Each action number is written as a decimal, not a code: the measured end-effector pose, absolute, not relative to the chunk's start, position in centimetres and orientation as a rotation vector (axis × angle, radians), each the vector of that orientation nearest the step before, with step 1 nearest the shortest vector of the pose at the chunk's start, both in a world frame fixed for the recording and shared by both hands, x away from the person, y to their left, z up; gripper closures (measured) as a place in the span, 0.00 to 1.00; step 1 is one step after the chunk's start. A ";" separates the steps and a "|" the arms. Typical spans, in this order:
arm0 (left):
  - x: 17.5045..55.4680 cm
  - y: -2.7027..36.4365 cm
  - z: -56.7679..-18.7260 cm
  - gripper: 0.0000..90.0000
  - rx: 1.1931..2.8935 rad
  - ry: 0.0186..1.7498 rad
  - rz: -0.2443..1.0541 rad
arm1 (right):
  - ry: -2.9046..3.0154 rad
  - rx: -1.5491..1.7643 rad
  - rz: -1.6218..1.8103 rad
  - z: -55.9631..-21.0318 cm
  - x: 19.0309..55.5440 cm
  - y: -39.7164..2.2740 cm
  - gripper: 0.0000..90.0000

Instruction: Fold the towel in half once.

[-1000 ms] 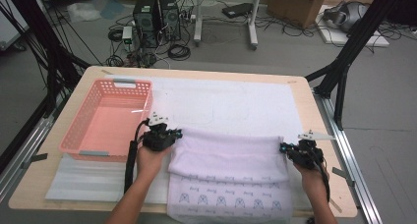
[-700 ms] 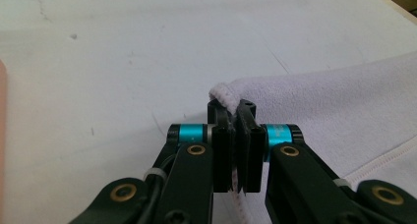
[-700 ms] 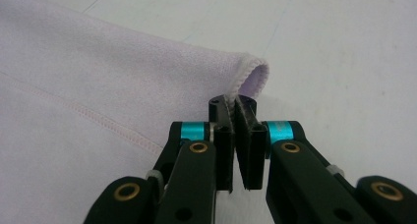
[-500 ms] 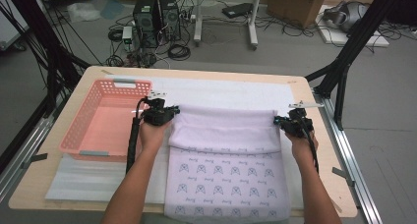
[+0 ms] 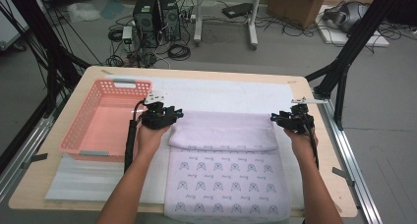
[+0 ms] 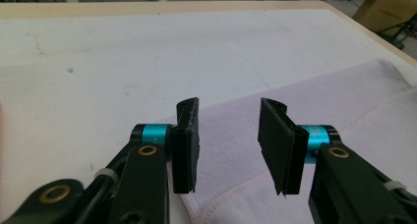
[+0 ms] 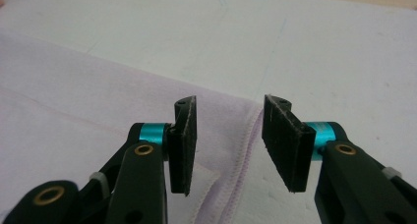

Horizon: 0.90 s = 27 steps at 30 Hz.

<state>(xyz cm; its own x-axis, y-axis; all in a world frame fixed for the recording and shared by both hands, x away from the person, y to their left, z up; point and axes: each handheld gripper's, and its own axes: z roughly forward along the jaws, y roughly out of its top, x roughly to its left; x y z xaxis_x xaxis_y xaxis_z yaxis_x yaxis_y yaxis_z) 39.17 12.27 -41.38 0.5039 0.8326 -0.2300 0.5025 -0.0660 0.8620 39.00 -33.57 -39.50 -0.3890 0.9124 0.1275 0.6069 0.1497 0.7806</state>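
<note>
Lilac towel lies on the table, long axis toward the person, far end folded back. Left gripper and right gripper have just been opening, jaws released over the fold's corners. High view adds the printed near half and pink basket.

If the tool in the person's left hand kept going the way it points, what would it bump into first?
Probably the folded corner of the lilac towel beneath its open jaws, then the white sheet beyond it. How steeply the left tool tilts is hard to tell.

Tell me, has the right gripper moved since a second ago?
Yes. The right gripper went up the table, away from the person, dragging the towel's edge nearer the basket's level; its jaws have just opened.
</note>
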 end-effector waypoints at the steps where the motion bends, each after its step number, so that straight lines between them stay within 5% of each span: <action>1: 39.0 12.2 -41.6 0.66 1.728 1.143 0.395 | 2.068 1.444 1.113 -39.4 38.9 -33.5 0.63; 11: 38.6 10.7 -43.0 0.61 1.878 1.184 0.339 | 2.250 1.403 0.978 -40.4 38.7 -31.7 0.65; 16: 37.9 11.1 -44.5 0.65 1.881 1.224 0.368 | 2.280 1.436 0.928 -42.2 38.5 -31.7 0.76; 19: 37.6 11.1 -44.5 0.77 1.895 1.208 0.391 | 2.282 1.434 0.922 -42.9 38.1 -32.1 0.92; 22: 37.2 11.1 -44.5 0.93 1.901 1.189 0.419 | 2.281 1.409 0.929 -42.8 37.7 -32.1 0.96; 27: 36.0 11.2 -44.0 0.95 1.877 1.146 0.444 | 2.259 1.366 0.950 -42.3 36.9 -32.2 0.96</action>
<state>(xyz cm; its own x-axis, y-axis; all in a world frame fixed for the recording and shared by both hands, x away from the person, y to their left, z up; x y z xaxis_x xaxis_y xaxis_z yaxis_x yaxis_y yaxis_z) 35.97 11.17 -44.03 0.5127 0.8485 -0.1309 0.5388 -0.1993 0.8185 36.87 -32.24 -42.30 -0.4835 0.8736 0.0551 0.6505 0.3165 0.6904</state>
